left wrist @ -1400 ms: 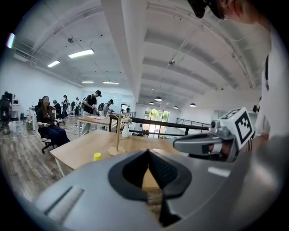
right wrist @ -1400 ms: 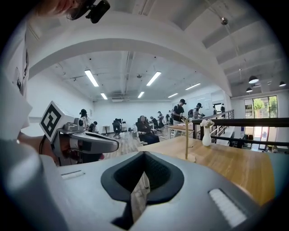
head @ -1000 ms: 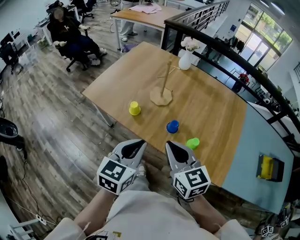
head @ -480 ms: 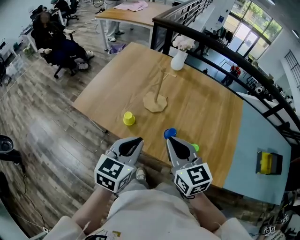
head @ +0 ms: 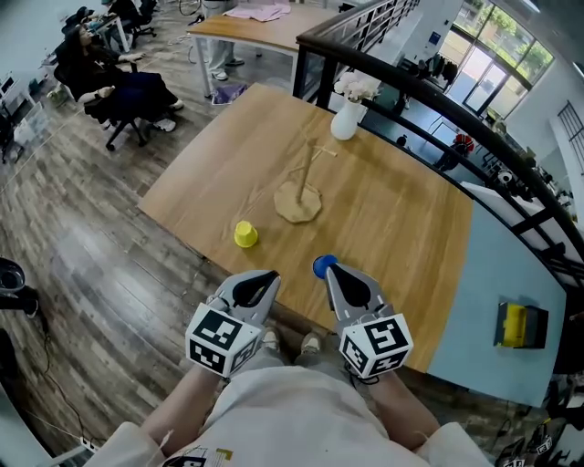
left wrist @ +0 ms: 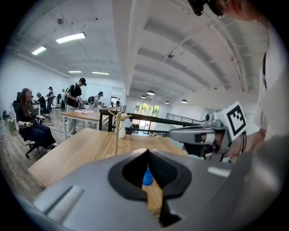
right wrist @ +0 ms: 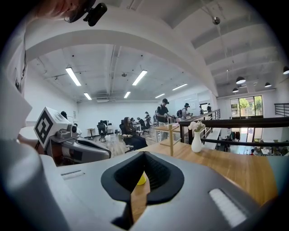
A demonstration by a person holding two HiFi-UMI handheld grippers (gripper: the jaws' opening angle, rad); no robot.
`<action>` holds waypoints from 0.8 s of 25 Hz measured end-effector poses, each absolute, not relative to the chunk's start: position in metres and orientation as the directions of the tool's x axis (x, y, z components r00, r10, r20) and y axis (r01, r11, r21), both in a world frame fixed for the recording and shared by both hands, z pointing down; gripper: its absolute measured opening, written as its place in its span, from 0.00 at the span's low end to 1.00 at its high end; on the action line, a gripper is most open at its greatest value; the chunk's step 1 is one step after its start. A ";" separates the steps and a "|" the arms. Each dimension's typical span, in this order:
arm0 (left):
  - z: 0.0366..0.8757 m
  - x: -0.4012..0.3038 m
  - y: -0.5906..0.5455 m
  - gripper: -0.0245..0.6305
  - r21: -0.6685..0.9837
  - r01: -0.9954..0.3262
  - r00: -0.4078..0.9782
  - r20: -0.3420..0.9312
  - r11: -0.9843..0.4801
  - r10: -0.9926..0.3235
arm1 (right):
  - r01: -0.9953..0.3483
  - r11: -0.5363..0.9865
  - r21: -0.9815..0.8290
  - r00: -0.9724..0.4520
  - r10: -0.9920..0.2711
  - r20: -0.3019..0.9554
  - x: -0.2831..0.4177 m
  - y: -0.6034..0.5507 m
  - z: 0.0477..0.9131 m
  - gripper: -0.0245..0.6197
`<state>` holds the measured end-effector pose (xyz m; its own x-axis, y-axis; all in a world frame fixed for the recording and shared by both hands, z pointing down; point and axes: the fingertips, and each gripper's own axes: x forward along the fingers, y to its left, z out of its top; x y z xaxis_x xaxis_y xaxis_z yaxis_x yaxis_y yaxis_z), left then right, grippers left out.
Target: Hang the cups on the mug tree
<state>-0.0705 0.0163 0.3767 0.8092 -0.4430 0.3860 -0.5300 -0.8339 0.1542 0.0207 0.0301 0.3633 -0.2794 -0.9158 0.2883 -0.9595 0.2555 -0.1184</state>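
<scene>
On the wooden table (head: 392,219) stands a wooden mug tree (head: 301,193), bare of cups. In the head view a yellow cup (head: 245,234) sits upside down near the table's front edge. A blue cup (head: 321,265) shows partly, just beyond the tip of my right gripper (head: 333,270). My left gripper (head: 265,276) hovers at the table's near edge, below and right of the yellow cup. Both grippers are shut and hold nothing. Past the left gripper's (left wrist: 148,151) shut jaws I see the blue cup (left wrist: 147,177) and the mug tree (left wrist: 118,131). Past the right gripper's (right wrist: 144,153) jaws lies the yellow cup (right wrist: 142,180).
A white vase (head: 345,119) with flowers stands at the table's far edge by a black railing (head: 429,91). A pale blue surface with a yellow object (head: 516,324) lies right. A seated person (head: 109,77) and another table (head: 265,27) are far left.
Both grippers have moved forward to the table's near edge. The right gripper now covers the green cup and part of the blue one. Both jaws stay shut.
</scene>
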 end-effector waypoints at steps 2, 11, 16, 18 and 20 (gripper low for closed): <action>0.376 -0.063 0.014 0.04 0.154 -0.535 0.807 0.384 -0.831 -0.448 | -0.957 0.263 -0.118 -0.287 -0.913 0.289 0.027 0.028 0.364 0.04; 0.386 -0.039 0.000 0.04 0.141 -0.575 0.779 0.394 -0.806 -0.487 | -0.956 0.264 -0.131 -0.293 -0.898 0.327 0.059 0.024 0.385 0.10; 0.401 -0.026 -0.010 0.04 0.144 -0.580 0.771 0.415 -0.802 -0.483 | -0.956 0.259 -0.138 -0.293 -0.878 0.378 0.074 0.016 0.411 0.18; 0.408 -0.020 -0.013 0.04 0.149 -0.581 0.768 0.426 -0.801 -0.478 | -0.961 0.239 -0.140 -0.276 -0.875 0.399 0.081 0.012 0.425 0.22; 0.417 -0.015 -0.016 0.04 0.156 -0.580 0.766 0.439 -0.800 -0.470 | -0.966 0.216 -0.138 -0.255 -0.867 0.427 0.088 0.007 0.445 0.25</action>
